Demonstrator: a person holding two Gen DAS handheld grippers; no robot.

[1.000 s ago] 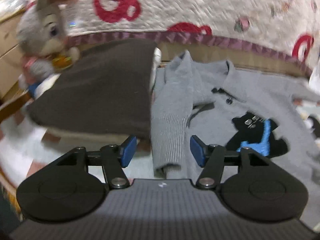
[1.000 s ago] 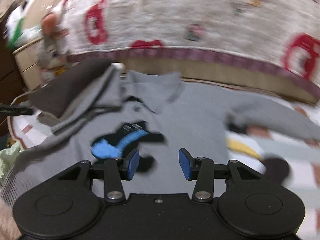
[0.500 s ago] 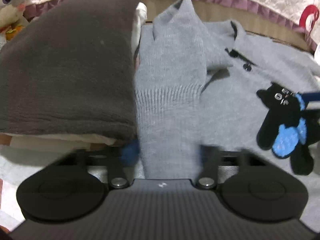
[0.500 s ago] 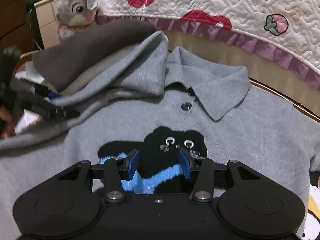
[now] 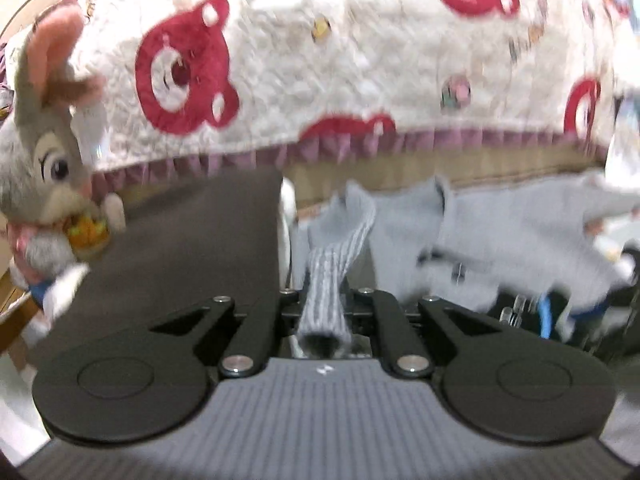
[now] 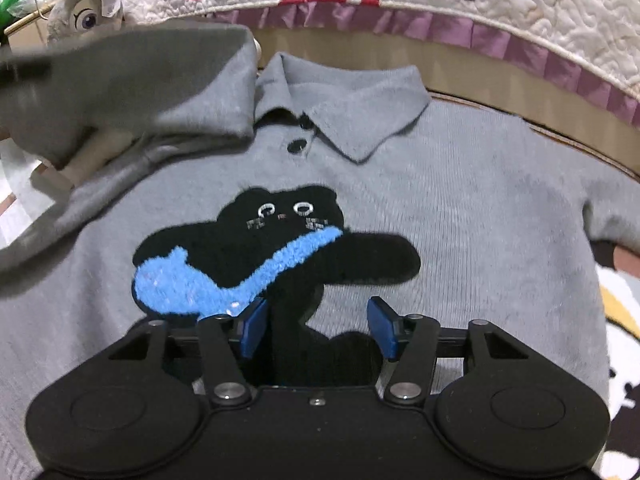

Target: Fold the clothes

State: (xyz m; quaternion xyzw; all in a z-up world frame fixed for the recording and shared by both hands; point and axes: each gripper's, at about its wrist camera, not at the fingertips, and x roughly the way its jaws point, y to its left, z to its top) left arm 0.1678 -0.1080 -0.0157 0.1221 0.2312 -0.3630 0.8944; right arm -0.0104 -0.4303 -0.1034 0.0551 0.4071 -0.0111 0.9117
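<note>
Now, step in hand: folding the first sleeve of the grey sweater (image 6: 460, 184) inward across its front.
Garment: the grey sweater lies face up and spread flat on the bed, collar toward the quilted cover (image 6: 540, 20), with the black cat patch (image 6: 280, 240) at mid-chest.
Left claw (image 5: 325, 312): its jaws have just been closing and are now clamped together on the ribbed cuff (image 5: 326, 292); the cuff's open end pokes back through them toward the camera.
Sleeve: lifted off the bed and stretched from the cuff toward the shoulder; in the right wrist view it appears as a blurred grey band at upper left.
Right claw (image 6: 316, 328): jaws apart, having just been widening, with nothing pinched; it hovers low over the lower part of the cat patch.
Neighbours: a folded brown garment (image 5: 192, 248) lies just beside the sweater, with a plush rabbit (image 5: 44, 168) behind it.
Next move, judged: carry the cuff across the chest and lay the sleeve flat; the right claw could pin the body so that it does not drag.
Risk, judged: the soft knit may bunch at the shoulder.
</note>
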